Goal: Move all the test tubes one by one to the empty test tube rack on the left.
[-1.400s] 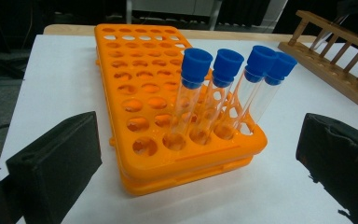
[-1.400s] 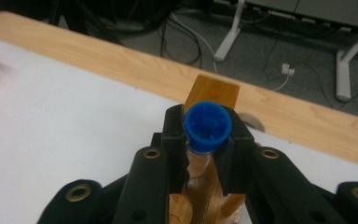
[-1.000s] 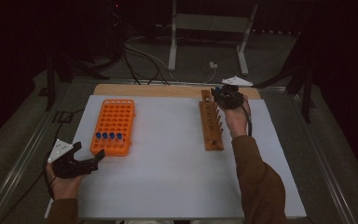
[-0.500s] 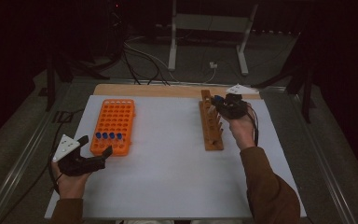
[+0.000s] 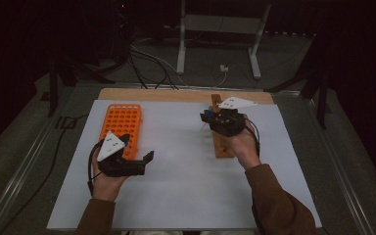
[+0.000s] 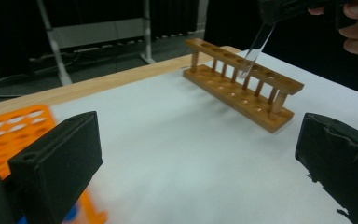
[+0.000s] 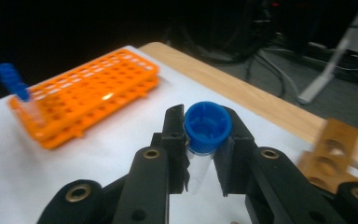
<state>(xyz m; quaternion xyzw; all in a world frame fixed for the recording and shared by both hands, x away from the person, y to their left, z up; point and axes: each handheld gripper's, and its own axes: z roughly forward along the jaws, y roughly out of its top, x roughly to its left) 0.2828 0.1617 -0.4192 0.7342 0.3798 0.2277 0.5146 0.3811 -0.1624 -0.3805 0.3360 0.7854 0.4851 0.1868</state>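
Clear plastic tube (image 7: 200, 163), ribbed blue cap (image 7: 207, 125)

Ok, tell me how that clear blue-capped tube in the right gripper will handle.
The clear plastic tube with the blue cap looks empty, so probably light. Its smooth round wall may slip or roll if dropped. The right gripper is clamped just under the cap, whose wider rim should help stop sliding.

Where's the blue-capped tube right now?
The tube is clamped in the right tool, held above the white mat just left of the wooden rack, on the right side of the high view.
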